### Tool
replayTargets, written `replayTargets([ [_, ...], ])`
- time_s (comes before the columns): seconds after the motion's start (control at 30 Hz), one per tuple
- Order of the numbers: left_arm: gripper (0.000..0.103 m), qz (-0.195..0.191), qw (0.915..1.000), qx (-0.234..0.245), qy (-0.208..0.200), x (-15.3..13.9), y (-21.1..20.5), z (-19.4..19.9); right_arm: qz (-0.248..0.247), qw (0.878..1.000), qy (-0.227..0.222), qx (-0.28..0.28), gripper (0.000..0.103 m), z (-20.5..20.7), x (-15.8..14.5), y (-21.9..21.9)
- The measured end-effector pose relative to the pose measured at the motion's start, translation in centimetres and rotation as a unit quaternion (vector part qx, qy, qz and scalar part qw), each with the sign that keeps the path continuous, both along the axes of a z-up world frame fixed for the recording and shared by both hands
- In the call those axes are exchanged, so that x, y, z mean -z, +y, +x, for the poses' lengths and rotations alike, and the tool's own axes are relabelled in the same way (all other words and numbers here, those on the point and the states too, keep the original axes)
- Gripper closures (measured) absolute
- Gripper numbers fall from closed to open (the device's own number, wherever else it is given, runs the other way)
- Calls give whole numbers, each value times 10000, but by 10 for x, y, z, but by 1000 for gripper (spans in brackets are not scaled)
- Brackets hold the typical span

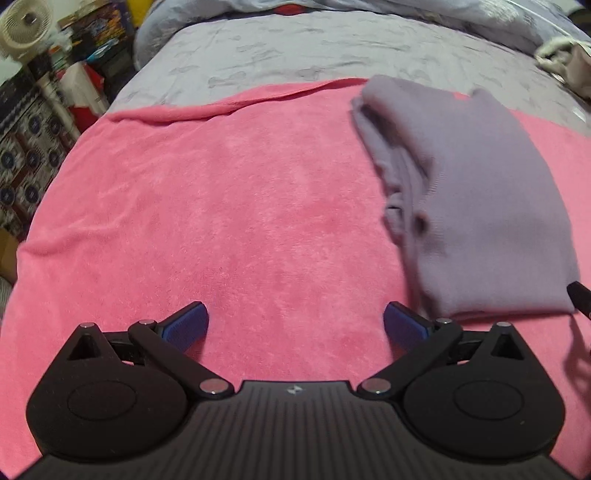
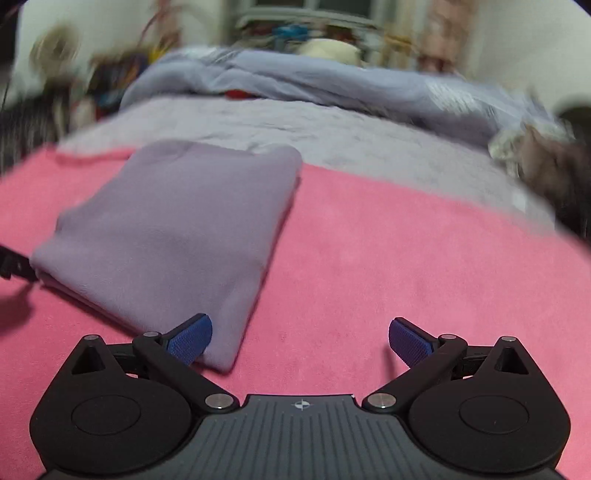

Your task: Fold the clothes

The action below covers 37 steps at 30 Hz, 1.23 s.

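A lilac garment (image 1: 476,206) lies folded into a rectangle on a pink towel (image 1: 229,206) spread on the bed. In the left wrist view it is to the right of my left gripper (image 1: 295,326), which is open and empty over the towel. In the right wrist view the folded garment (image 2: 173,229) is ahead and left of my right gripper (image 2: 300,339), which is open and empty; its left finger (image 2: 190,338) overlaps the garment's near corner. The tip of the other gripper shows at the garment's edge in each view.
A grey-lilac bedsheet (image 1: 295,51) and a rumpled duvet (image 2: 295,85) lie beyond the towel. More clothes (image 1: 569,62) are piled at the far right of the bed. A fan (image 1: 26,29) and stacked boxes (image 1: 33,147) stand left of the bed.
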<state>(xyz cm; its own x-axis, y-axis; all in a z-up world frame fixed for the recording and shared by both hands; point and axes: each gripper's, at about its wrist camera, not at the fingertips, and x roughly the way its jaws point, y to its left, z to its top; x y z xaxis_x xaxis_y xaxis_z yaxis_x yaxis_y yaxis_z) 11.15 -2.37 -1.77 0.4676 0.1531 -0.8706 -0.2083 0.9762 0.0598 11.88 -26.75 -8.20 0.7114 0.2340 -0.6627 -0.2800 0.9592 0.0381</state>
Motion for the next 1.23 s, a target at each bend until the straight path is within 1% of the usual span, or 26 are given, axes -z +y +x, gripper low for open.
replayTargets([
  [0.03,1,-24,9996,230,-153,-6,-5,-4,158,9998,118,-31,0,-2,0,-9],
  [0.07,1,-61,9984,473,-294,-11,-10,-8,122,9995,226,-210,0,-2,-2,-13],
  [0.1,1,-127,9963,749,-404,-14,-15,-11,-109,9981,339,-511,0,-3,-2,-13],
  [0.13,1,-194,9932,1024,-513,-17,-20,-15,-352,9950,351,-872,0,-5,-3,-13],
  [0.17,1,-260,9892,1299,-622,-20,-25,-18,-424,9918,299,-1171,0,-8,-4,-15],
  [0.2,0,-332,9851,1544,-684,-22,-30,-20,-439,9883,237,-1443,0,-10,-4,-19],
  [0.27,0,-389,9819,1777,-535,-14,-40,-19,-417,9809,141,-1894,0,-12,-1,-26],
  [0.37,0,-238,9804,1795,-771,7,-49,-24,8,9794,118,-2017,0,-5,6,-35],
  [0.4,0,-184,9795,1799,-888,14,-51,-27,68,9796,86,-2008,0,-3,8,-36],
  [0.47,0,-58,9750,1796,-1308,21,-55,-37,34,9797,31,-2005,0,-3,8,-36],
  [0.5,0,-13,9731,1793,-1449,23,-56,-40,30,9797,13,-2003,0,-3,8,-36],
  [0.73,0,-151,9741,1752,-1420,17,-57,-40,45,9802,-16,-1979,0,-2,7,-30],
  [0.9,0,-182,9741,1733,-1441,22,-54,-39,136,9803,-33,-1970,0,-4,7,-34],
  [1.23,0,-286,9735,1701,-1504,24,-51,-39,84,9808,-69,-1947,0,-6,6,-32],
])
